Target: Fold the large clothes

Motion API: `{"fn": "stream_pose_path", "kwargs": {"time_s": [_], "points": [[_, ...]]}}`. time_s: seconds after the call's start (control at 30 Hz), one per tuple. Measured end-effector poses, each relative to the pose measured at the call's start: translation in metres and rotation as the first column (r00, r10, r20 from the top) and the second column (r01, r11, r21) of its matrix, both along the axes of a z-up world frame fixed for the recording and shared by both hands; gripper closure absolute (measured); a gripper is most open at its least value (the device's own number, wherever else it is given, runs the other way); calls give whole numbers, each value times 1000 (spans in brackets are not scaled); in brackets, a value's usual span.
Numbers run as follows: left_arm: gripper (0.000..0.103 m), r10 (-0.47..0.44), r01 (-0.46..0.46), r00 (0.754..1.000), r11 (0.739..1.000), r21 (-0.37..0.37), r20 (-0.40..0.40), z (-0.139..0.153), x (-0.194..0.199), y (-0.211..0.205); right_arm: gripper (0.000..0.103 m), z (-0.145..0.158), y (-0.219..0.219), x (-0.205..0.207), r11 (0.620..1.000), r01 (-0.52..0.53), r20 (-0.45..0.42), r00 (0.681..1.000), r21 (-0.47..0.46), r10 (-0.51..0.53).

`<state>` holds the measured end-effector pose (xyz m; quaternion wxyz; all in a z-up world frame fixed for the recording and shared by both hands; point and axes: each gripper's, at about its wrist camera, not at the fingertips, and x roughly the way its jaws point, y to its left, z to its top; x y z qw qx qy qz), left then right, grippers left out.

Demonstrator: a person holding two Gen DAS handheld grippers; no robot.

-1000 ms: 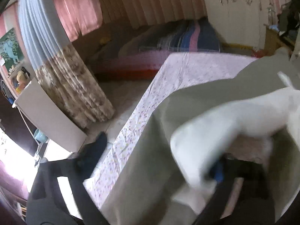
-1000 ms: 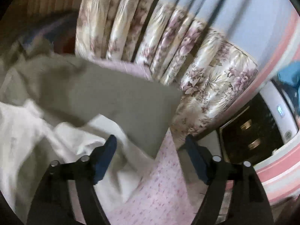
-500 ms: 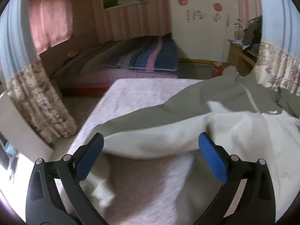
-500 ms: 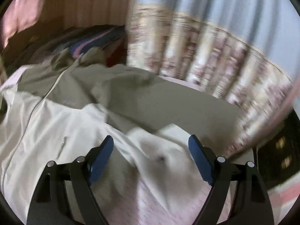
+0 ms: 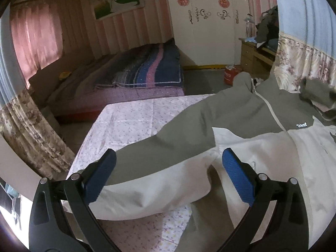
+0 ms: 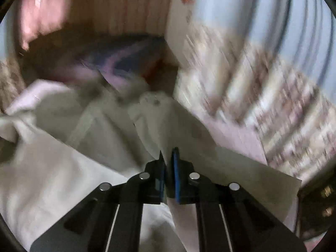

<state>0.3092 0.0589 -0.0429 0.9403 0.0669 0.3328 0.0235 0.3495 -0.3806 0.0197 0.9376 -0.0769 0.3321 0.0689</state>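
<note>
The left claw (image 5: 168, 180) stands wide apart, its blue ribbed pads (image 5: 238, 180) on either side of a sleeve of the large olive-grey and cream zip-front jacket (image 5: 241, 113), not pressing on it. The sleeve runs across between the pads from the upper right toward the lower left, grey on its far half and cream on the near half, and lies on the bench (image 5: 134, 121), which is covered by a pale pink cloth with small purple flowers. To the right of the left claw the jacket's body spreads out flat, with a white zip line running up it and a small dark label with white letters beside the zip. Beyond the left claw, past the far edge of the bench, stands a bed with a striped blue and pink blanket (image 5: 147, 71); a white wardrobe (image 5: 208, 25) stands behind it.

The right claw (image 6: 169, 168) has just been closing and is now pinched together on a cream fold of the jacket (image 6: 159, 126), which rises between its two pads. This view is strongly blurred; the rest of the jacket lies to the left of and ahead of the right claw, and a floral curtain (image 6: 262, 109) hangs to its right.
</note>
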Motion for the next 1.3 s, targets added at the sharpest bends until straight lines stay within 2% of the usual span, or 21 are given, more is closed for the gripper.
{"fn": "stream_pose_path", "kwargs": {"time_s": [0.1,0.17,0.2,0.27,0.3,0.33,0.4,0.5,0.6,0.63,0.7,0.83,0.9,0.97,1.0,1.07,1.17,1.23,1.3], "points": [[3,23,-23,1000,1000,1,20,8,-2,7,96,23,49,-6,988,-150,36,988,38,148],[3,37,-37,999,999,11,34,10,-3,11,95,14,88,-1,958,-270,-23,962,99,274],[3,41,-41,999,999,11,36,9,-4,12,92,2,105,4,939,-317,-93,939,131,331],[3,38,-38,999,999,-1,24,7,-2,13,74,-30,140,10,929,-356,-204,907,98,369],[3,31,-31,1000,1000,-5,4,4,1,12,51,-42,150,8,929,-364,-239,898,66,369],[3,25,-25,1000,1000,-4,-7,3,2,11,44,-49,156,4,925,-377,-246,893,49,377],[3,2,-2,1000,1000,3,-31,-1,3,4,44,-47,150,-6,925,-373,-236,894,79,380],[3,-55,55,997,998,2,-54,-5,5,-16,42,-30,120,-22,942,-315,-187,924,120,333],[3,-114,114,992,993,-6,-61,-9,11,-44,23,-14,73,-40,970,-204,-110,970,130,218],[3,-141,141,988,990,-11,-62,-11,14,-54,23,-11,54,-50,983,-149,-79,984,105,158],[3,-222,219,971,975,-42,-85,-18,26,-78,23,-13,24,-60,991,-70,-52,996,110,76],[3,-296,289,944,955,-67,-145,-34,48,-118,23,-24,-31,-80,977,67,-46,997,204,-58],[15,-337,325,927,941,-94,-164,-43,56,-134,23,-33,-45,-83,970,111,-52,993,218,-102],[58,-398,370,892,916,-156,-215,-53,63,-143,23,-41,-63,-84,960,156,-67,987,233,-144],[58,-419,383,873,906,-182,-249,-60,66,-149,23,-46,-66,-83,957,173,-77,984,234,-159],[64,-436,399,861,898,-187,-259,-69,70,-156,23,-52,-75,-80,950,209,-85,977,232,-194],[70,-437,394,870,895,-210,-230,-64,70,-153,23,-59,-84,-74,940,240,-102,970,241,-222],[72,-390,361,910,912,-195,-140,-42,66,-137,23,-60,-86,-71,943,246,-98,968,224,-230],[72,-294,287,954,953,-97,-62,-22,60,-116,23,-59,-83,-66,949,243,-92,969,202,-228]]}}
